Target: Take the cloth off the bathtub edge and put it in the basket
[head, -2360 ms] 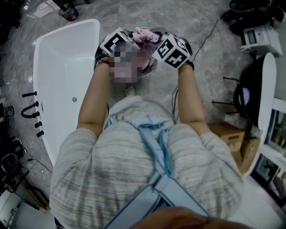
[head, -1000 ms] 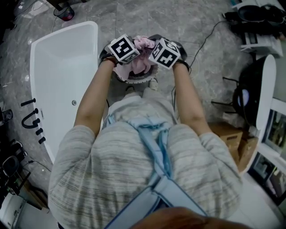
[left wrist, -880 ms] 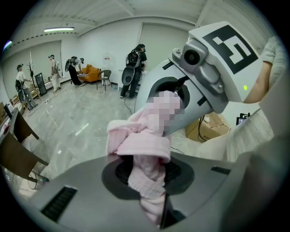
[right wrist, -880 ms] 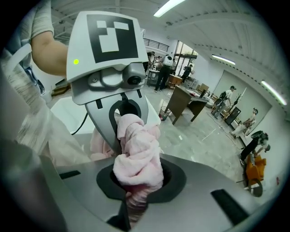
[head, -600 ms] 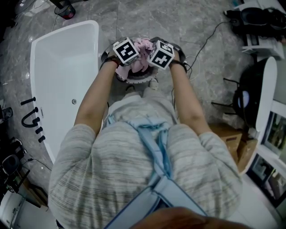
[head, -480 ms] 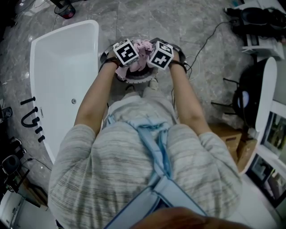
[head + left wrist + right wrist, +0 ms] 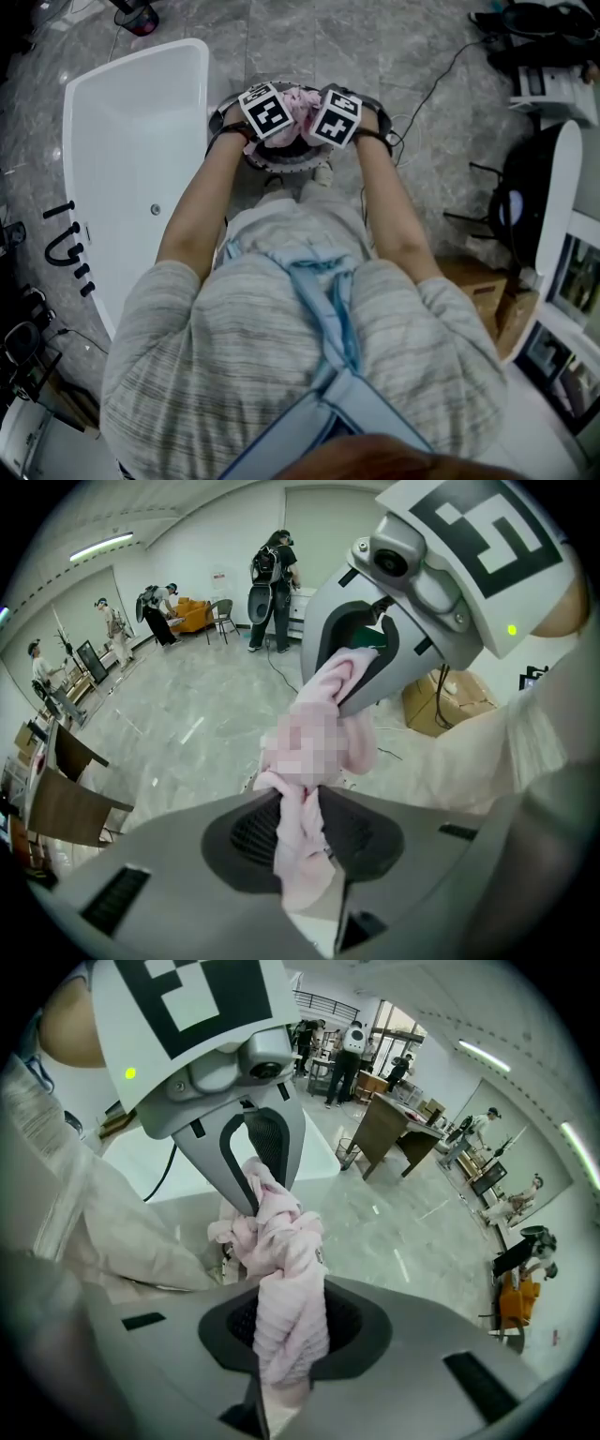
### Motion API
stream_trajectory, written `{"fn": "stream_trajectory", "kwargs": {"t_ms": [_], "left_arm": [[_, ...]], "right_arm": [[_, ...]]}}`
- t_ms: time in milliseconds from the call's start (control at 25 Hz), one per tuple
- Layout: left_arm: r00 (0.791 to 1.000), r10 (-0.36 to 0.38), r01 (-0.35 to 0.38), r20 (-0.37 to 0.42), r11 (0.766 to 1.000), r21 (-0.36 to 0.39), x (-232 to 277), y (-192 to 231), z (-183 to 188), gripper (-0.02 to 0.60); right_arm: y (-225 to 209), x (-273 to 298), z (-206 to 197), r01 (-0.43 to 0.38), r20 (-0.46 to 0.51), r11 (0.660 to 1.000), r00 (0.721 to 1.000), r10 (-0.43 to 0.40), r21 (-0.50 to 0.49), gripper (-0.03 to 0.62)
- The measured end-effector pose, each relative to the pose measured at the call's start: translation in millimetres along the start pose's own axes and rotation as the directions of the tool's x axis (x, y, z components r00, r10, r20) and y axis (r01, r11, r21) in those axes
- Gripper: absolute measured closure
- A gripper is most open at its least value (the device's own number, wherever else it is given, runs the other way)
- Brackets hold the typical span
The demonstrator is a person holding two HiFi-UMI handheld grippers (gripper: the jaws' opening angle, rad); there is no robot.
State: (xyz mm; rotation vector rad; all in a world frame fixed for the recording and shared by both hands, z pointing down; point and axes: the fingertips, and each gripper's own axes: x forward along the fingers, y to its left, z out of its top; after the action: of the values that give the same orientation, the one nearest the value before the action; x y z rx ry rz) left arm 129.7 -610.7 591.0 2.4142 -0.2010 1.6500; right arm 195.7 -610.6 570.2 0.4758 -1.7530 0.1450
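A pink cloth [image 7: 302, 99] hangs bunched between my two grippers, right above a round dark-rimmed basket [image 7: 281, 167] with a pale liner that stands beside the white bathtub [image 7: 131, 141]. My left gripper [image 7: 302, 794] is shut on one end of the cloth [image 7: 305, 850]. Facing it across the bundle, the right gripper [image 7: 281, 1288] pinches the other end [image 7: 281, 1241]. Both point steeply down, marker cubes side by side. The basket's inside is hidden under the cubes and cloth.
The bathtub's rim [image 7: 202, 84] runs just left of the basket. Black tap fittings [image 7: 66, 234] sit at its left side. A cable [image 7: 427, 84] crosses the marble floor, and cardboard boxes [image 7: 487, 291] and a black stand [image 7: 520, 197] are to the right. Several people stand far off.
Both grippers have sunk together toward the basket with the pink cloth still held between them. The cubes have drawn closer to the basket's rim.
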Motion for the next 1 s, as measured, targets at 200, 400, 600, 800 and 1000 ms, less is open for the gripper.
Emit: {"fn": "stream_trajectory", "kwargs": {"t_ms": [200, 400, 600, 800, 1000], "left_arm": [[0.999, 0.011, -0.011, 0.048, 1.0, 0.013, -6.4, 3.3, 14.0, 0.489], [0.996, 0.025, -0.029, 0.083, 0.999, 0.042, -17.5, 12.1, 25.7, 0.489], [0.997, 0.008, -0.01, 0.081, 1.0, 0.021, -12.2, 5.5, 19.0, 0.489], [0.996, -0.001, -0.001, 0.091, 1.0, 0.018, -14.2, 1.2, 19.4, 0.489], [0.988, 0.017, -0.013, 0.151, 1.0, -0.027, -24.1, 4.1, 21.9, 0.489]], "right_arm": [[5.5, 8.1, -11.2, -0.014, -0.046, 1.0, 0.999, 0.013, -0.019, 0.542], [3.9, 8.2, -6.6, 0.0, -0.023, 1.0, 1.0, 0.0, 0.01, 0.542], [-4.9, 2.0, -6.6, 0.011, 0.001, 0.999, 1.0, -0.011, 0.045, 0.542], [1.4, 1.4, -9.4, -0.012, 0.031, 0.997, 0.999, 0.009, 0.078, 0.542], [-7.1, -16.3, 2.9, -0.007, 0.135, 0.986, 0.991, -0.016, 0.166, 0.542]]}}
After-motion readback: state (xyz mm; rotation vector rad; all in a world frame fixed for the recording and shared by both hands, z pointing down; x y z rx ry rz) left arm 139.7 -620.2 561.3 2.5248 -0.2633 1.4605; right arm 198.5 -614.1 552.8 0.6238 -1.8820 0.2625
